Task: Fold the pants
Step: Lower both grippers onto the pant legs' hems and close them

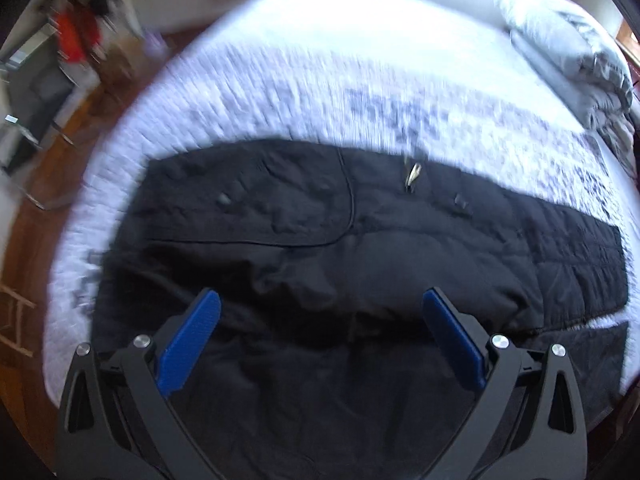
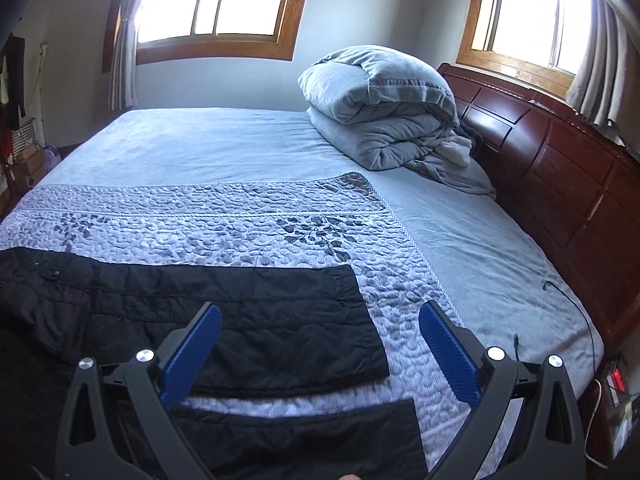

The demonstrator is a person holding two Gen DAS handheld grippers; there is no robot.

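Left tongs (image 1: 320, 304) spread wide, blue pads (image 1: 192, 340) well apart, nothing between them, hovering over the pants (image 1: 320, 240). Right tongs (image 2: 320, 320) also wide, empty, blue pads (image 2: 448, 348) framing the leg ends.

No containers in either view, so nothing to report inside any.

Pants: black, quilted stitching, laid out lengthwise on the bed (image 2: 200, 140), near its front edge. Waist end toward the left in left wrist view, w/ a curved seam and a pale zipper pull (image 1: 414, 174) at the far edge. Middle rumpled and bunched just ahead of the left tongs. Two legs running off to the right; in right wrist view, far leg (image 2: 260, 312) flat w/ a straight hem, near leg (image 2: 300, 436) below it, strip of bedspread (image 2: 240, 216) showing between them. Left wrist view motion-blurred, fine detail hard to read.

Under the pants: pale quilted bedspread w/ grey leaf print, over a plain light-blue sheet (image 2: 480, 248). Folded grey duvet (image 2: 380, 108) piled at the head end, up against a dark wood headboard (image 2: 560, 176). Thin black cable (image 2: 576, 300) lying on the sheet near the headboard. Two wood-framed windows (image 2: 216, 0) behind, curtains (image 2: 124, 60) beside them.
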